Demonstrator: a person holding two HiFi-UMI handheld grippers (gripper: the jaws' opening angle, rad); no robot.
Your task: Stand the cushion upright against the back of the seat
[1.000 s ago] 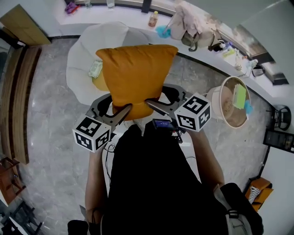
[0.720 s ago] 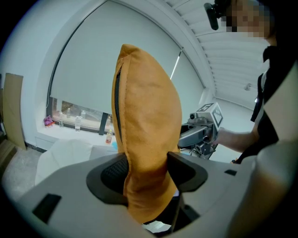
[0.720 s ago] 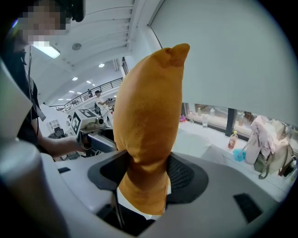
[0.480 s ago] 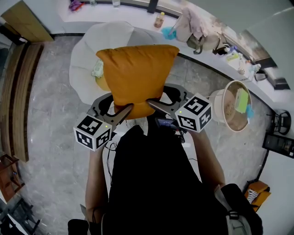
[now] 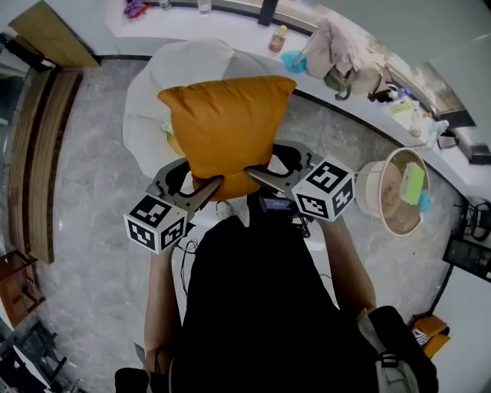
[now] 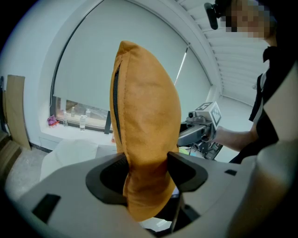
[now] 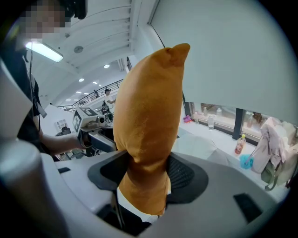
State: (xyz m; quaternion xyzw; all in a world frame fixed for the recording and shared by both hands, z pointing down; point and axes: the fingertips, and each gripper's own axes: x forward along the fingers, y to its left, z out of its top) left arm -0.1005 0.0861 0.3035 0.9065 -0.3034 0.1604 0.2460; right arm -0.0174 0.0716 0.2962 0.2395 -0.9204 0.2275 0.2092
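**Head view: cushion held upright over the chair, not yet set down**

The orange cushion hangs upright in the air, pinched along its lower edge, over the near side of the white armchair. The left gripper bites its lower left corner and the right gripper its lower right; each has its jaws partway closed and pressed into the stuffing, as both gripper views show plainly. I judge the step in hand to be the carry to the seat; the placing is not yet done, since no view shows the cushion resting on seat or backrest.

The next move, as I read it, calls for bringing the cushion forward and down until its lower edge lands on the seat, then leaning its top on the backrest; both claws should loosen together, for a soft cushion let go too early would likely flop or twist.

In the head view the cushion covers most of the seat and backrest, so where the back begins is hard to make out. A pale green thing on the seat peeps out at the cushion's left edge; I cannot tell what it is, and it may lie in the way. The person's dark torso blocks the floor beneath. The round basket stands well apart at the right; the window ledge lies beyond the chair.
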